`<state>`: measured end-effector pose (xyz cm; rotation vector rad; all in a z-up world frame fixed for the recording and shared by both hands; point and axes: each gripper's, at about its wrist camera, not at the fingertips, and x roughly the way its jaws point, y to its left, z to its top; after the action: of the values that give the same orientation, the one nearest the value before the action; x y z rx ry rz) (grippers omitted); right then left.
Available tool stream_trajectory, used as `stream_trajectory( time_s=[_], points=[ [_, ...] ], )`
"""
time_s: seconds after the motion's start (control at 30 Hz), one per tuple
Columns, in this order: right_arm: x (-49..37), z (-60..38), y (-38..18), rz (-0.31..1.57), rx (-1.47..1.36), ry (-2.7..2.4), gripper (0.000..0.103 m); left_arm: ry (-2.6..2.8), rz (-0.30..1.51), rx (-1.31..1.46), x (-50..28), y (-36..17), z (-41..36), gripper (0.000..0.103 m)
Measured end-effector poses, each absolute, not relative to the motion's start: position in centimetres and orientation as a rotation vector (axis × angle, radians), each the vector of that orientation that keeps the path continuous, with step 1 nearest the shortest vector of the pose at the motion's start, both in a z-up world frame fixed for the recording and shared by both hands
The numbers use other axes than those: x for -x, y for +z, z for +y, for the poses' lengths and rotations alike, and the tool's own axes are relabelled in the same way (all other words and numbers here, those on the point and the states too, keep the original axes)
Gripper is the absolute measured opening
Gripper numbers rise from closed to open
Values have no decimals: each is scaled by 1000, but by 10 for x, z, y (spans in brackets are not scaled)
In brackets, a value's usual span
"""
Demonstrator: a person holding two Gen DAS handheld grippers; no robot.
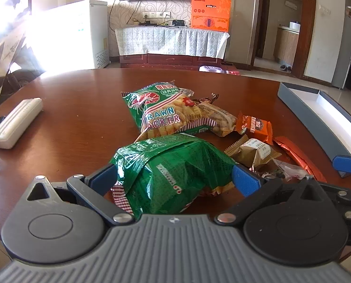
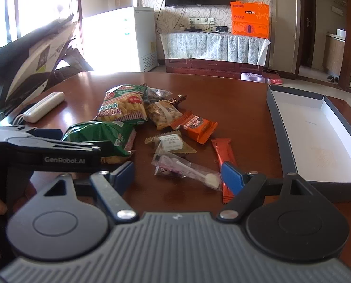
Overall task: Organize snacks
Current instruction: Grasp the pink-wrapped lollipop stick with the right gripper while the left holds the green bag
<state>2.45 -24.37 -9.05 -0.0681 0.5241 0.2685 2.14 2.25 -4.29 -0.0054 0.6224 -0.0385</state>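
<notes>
Fingers [image 1: 245, 176] of your left gripper [image 1: 174, 176] pinch the green snack bag [image 1: 173, 167] across its width, one pad on each side; the bag's long axis runs away from you, its near end tucked between the jaws. It's crinkled, glossy, puffy, back side up, low over the table [image 1: 81, 118]. The tray [image 2: 317, 129] lies off to the right, so the bag has to travel that way. Your right gripper [image 2: 180, 174] hangs spread wide and empty over the clear candy packet [image 2: 184, 169], nearer the tray.
</notes>
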Motion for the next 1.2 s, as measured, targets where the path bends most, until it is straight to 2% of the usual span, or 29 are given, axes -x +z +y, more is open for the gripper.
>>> stream_trajectory(
  time_s=[0.47, 0.5, 0.57, 0.7, 0.8, 0.83, 0.97, 1.03, 1.13, 1.2],
  points=[
    [-33, -236, -96, 535, 128, 295, 81, -39, 643, -15, -37, -56, 18, 103],
    [-34, -236, -96, 537, 130, 297, 81, -44, 641, -18, -36, -56, 18, 101],
    [-35, -237, -96, 539, 128, 301, 81, -61, 628, -18, -34, -54, 18, 91],
    [-38, -236, -96, 546, 145, 310, 81, -85, 637, -25, -35, -55, 16, 87],
    [-40, -233, -97, 558, 171, 326, 81, -109, 630, -17, -34, -53, 15, 75],
    [-41, -232, -98, 558, 182, 332, 75, -116, 626, -14, -34, -53, 15, 70],
    [-44, -228, -100, 562, 230, 340, 69, -140, 631, 3, -36, -52, 15, 61],
    [-44, -228, -100, 558, 249, 341, 58, -146, 629, 12, -36, -52, 15, 60],
    [-46, -226, -100, 561, 292, 329, 48, -150, 625, 18, -36, -50, 15, 60],
    [-51, -227, -103, 588, 304, 317, 45, -161, 634, 21, -34, -50, 17, 60]
  ],
)
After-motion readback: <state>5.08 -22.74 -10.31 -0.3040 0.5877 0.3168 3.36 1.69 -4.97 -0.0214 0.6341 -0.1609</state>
